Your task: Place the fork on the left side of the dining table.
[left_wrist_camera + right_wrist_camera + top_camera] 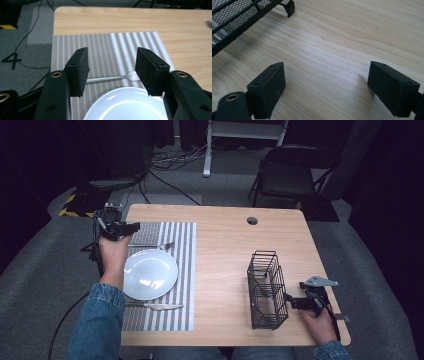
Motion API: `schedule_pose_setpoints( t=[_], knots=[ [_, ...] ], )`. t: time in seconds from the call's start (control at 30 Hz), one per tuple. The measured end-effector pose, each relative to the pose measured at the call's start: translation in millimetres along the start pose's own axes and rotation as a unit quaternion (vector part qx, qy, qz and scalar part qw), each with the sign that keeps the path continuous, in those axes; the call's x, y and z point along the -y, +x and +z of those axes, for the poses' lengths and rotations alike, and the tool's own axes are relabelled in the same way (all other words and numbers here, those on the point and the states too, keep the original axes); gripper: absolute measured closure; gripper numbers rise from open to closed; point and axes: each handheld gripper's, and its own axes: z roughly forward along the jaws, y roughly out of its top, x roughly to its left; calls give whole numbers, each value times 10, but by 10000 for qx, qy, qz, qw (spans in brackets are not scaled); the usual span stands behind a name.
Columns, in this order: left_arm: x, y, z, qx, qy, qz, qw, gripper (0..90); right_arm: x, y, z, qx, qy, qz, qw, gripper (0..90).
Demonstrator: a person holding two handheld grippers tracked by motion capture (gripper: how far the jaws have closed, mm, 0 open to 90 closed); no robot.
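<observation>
Currently on wooden bench (225, 250): striped placemat (185, 265) at left w/ white plate (150, 274) on it. Fork (156, 245) lies on mat just beyond plate; knife (159, 306) on mat just on near side of plate. Black wire basket (267, 290) stands upright at right, well apart from mat. Left claw (131, 227) held over far-left part of mat, jaws apart, nothing btwn them; left gripper view shows fork & plate rim past the jaws. Right claw (291, 301) just beside basket's right side, low over bare wood, jaws wide apart, empty. Black folding chair (292, 172) on floor beyond bench.
</observation>
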Motion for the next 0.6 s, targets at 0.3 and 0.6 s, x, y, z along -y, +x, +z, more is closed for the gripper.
schedule_pose_setpoints(
  t=[0.3,0.6],
  knots=[
    [36,-277,-405,376,-340,269,9984,447,0,-1,0,1,-4,0,10000,147],
    [167,-632,-709,959,-404,723,9919,443,-3,1,3,0,-3,5,10000,147]
  ],
)
